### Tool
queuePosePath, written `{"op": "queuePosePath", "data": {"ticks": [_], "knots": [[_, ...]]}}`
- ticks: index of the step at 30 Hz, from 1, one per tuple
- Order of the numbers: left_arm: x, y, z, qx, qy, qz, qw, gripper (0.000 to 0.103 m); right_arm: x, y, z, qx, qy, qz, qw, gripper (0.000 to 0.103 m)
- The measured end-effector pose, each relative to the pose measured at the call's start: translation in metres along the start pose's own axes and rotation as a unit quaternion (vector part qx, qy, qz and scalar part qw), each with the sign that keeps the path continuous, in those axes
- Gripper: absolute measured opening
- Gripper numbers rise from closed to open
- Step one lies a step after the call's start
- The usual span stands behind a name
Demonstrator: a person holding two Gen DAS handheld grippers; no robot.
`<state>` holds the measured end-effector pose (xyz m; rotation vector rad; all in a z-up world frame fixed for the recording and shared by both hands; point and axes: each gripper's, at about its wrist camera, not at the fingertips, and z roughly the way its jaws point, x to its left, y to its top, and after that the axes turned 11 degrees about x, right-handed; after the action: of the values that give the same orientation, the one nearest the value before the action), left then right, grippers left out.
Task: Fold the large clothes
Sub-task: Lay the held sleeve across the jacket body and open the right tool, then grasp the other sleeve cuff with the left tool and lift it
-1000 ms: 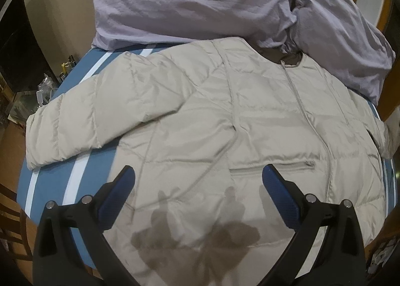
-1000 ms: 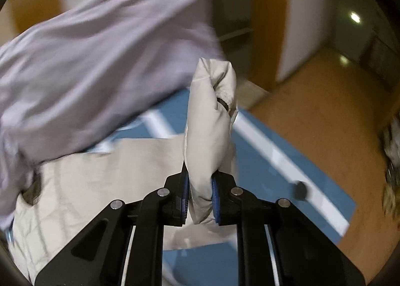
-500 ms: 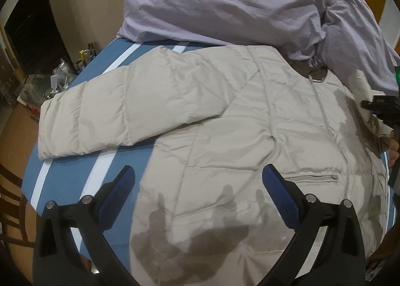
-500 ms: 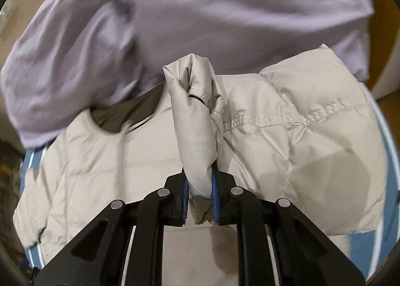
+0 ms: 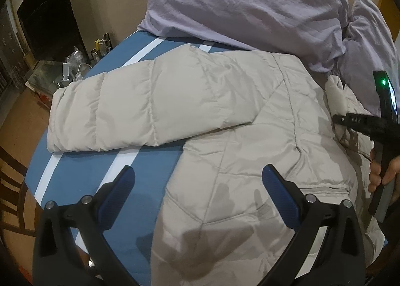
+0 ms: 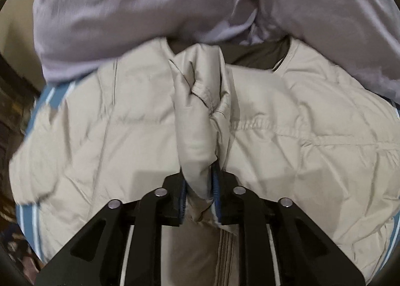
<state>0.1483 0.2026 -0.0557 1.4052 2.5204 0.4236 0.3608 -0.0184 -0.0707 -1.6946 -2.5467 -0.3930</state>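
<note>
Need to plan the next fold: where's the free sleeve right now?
Left wrist view: the sleeve lies flat at left, stretched across the striped blue table, below the lilac bedding.

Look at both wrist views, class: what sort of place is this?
Probably a room at home: a beige puffer jacket lies on a blue white-striped surface, lilac bedding heaped behind, and a cluttered side table beside it.

Left gripper: black arms, blue finger pads, silver screw heads. Right gripper: black linkage, blue pads, silver rivets, green indicator light; bare-skinned hand on its grey handle.
</note>
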Motion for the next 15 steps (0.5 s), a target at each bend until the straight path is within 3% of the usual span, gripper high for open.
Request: {"op": "queuePosePath", "data": {"ticks": [3,7,13,15], "knots": [[0.005,0.003,0.003,0.002,0.003,-0.004,1.0000,0.101,-0.005,0.002,-0.020,-0.019,0.031,0.000,0.999,0.046],[0.016,0.009,0.006,0.001,0.008,-0.017,0.9998,0.101,-0.029,0.011,-0.038,-0.068,0.051,0.058,0.995,0.049],[0.043,0.018,0.011,0.008,0.002,-0.053,0.9986,0.101,-0.044,0.019,-0.008,-0.040,0.003,0.106,0.994,0.049],[0.056,0.022,0.012,0.008,0.001,-0.065,0.9979,0.101,-0.035,0.017,0.005,-0.032,-0.020,0.088,0.995,0.061]]}}
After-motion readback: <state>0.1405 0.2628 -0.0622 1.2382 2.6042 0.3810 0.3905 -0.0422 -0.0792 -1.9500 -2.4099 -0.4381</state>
